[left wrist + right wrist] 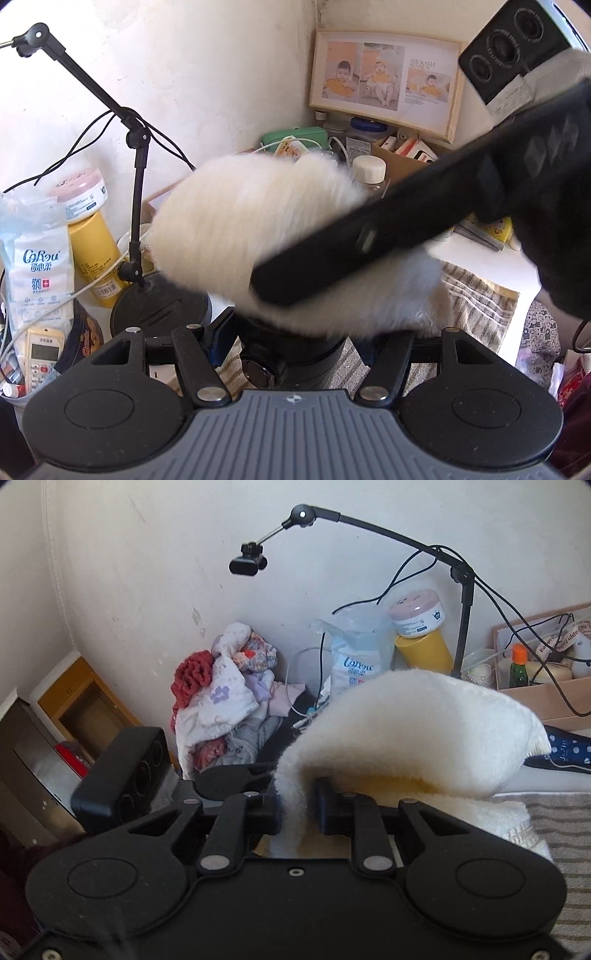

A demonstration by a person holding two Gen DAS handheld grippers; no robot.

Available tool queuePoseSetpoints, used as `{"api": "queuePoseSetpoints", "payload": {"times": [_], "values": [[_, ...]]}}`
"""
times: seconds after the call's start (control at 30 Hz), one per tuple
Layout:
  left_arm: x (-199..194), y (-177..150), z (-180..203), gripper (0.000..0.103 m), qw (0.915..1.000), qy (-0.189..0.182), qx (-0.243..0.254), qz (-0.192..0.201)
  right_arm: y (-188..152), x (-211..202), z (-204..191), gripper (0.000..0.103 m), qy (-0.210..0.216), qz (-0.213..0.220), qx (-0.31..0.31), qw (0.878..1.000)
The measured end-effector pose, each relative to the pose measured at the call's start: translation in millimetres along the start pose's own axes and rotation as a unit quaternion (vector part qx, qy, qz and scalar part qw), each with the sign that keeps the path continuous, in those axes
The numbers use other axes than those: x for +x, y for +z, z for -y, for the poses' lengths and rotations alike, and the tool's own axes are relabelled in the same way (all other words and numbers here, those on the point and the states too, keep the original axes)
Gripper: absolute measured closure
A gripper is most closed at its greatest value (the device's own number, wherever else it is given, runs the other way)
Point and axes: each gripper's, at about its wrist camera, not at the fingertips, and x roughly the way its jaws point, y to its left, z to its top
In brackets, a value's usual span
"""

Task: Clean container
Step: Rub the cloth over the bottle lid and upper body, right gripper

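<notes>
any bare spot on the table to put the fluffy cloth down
Little. In the left wrist view, a bare white strip of table lies beyond the striped towel, before the cardboard box. The left side is crowded: stand base, yellow canister, tissue pack, remote. The towel itself is the widest free surface. The cloth is pinched in the right gripper.

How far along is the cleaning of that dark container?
Mid-job, it seems. The left claw grips the dark container; the right claw pinches a fluffy white cloth over its top. Whether it is clean is hidden; setting both down remains.
</notes>
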Motion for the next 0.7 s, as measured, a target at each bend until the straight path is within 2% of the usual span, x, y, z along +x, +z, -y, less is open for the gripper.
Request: {"api": "queuePoseSetpoints", "payload": {"times": [0.1,0.13,0.23,0.37,0.53,0.6,0.7], "values": [[0.0,0.7,-0.7,0.04,1.0,-0.001,0.002,-0.001,-0.4,2.0,2.9,0.09,-0.015,0.0,0.004,1.0],[0.4,1.1,0.0,0.04,1.0,-0.001,0.004,-0.001,0.6,1.0,-0.1,0.092,-0.032,0.001,-0.011,0.999],[1.1,2.4,2.6,0.04,0.9999,-0.001,0.011,-0.002,4.7,-2.4,-5.7,0.092,-0.076,0.007,-0.041,0.996],[2.1,2.6,1.3,0.04,0.9999,-0.002,0.014,-0.002,8.3,-7.6,4.5,0.092,-0.104,0.02,-0.028,0.994],[0.2,0.7,-2.4,0.04,1.0,-0.002,0.007,-0.004,7.3,-12.9,17.9,0.091,-0.171,0.021,-0.037,0.984],[-0.4,0.1,-3.9,0.04,1.0,-0.002,0.005,-0.004,3.3,-17.6,28.2,0.091,-0.162,0.025,-0.016,0.986],[-0.8,-0.6,-4.4,0.04,1.0,-0.002,0.004,-0.004,-1.4,-23.3,21.9,0.091,-0.139,0.036,-0.019,0.99]]}}
